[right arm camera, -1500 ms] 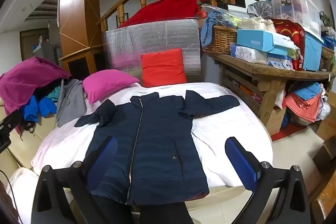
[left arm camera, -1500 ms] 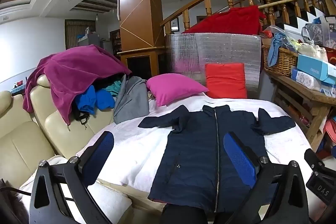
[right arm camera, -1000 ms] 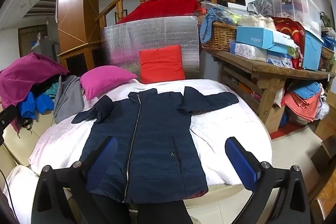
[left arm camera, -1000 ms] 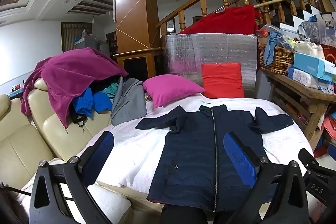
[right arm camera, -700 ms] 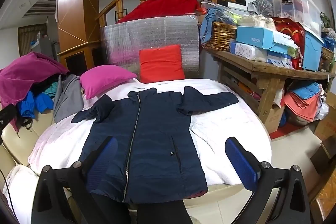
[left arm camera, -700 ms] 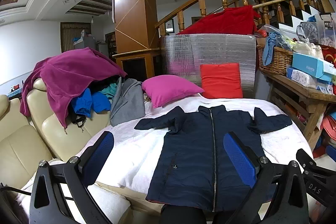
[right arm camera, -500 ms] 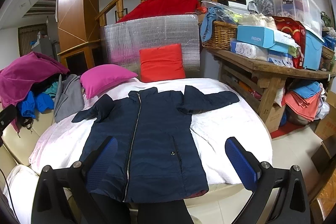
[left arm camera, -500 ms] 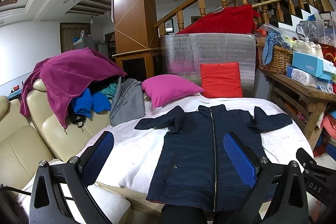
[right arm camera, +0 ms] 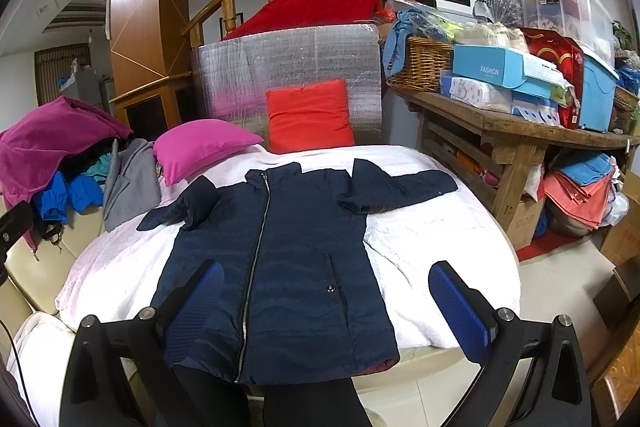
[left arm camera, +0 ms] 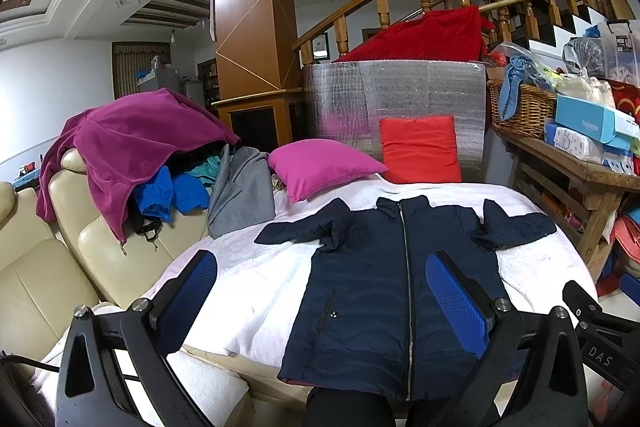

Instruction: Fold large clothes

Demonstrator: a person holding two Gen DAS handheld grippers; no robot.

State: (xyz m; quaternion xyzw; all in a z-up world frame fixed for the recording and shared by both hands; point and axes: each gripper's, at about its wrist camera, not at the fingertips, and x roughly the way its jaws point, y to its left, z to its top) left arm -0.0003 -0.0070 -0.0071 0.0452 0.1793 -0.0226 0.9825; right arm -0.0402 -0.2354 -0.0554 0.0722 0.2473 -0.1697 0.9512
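Observation:
A navy zip-up padded jacket (left arm camera: 384, 283) lies flat, front up, on a white blanket (left arm camera: 256, 291) over a round table, its hem at the near edge and both sleeves spread. It also shows in the right wrist view (right arm camera: 280, 259). My left gripper (left arm camera: 320, 291) is open and empty, held back from the table's near edge, above the hem. My right gripper (right arm camera: 326, 301) is open and empty too, at the near edge over the jacket's right half. Part of the right gripper (left arm camera: 596, 323) shows at the left wrist view's right edge.
A pink cushion (left arm camera: 320, 167) and a red cushion (left arm camera: 418, 155) sit at the table's far side. A cream sofa (left arm camera: 60, 259) with piled clothes (left arm camera: 132, 143) is on the left. A wooden bench (right arm camera: 516, 147) with boxes and a basket stands on the right.
Both views have shifted only slightly: the jacket sits a touch further left in the left wrist view. Both grippers stay open. The jacket has not moved on the table.

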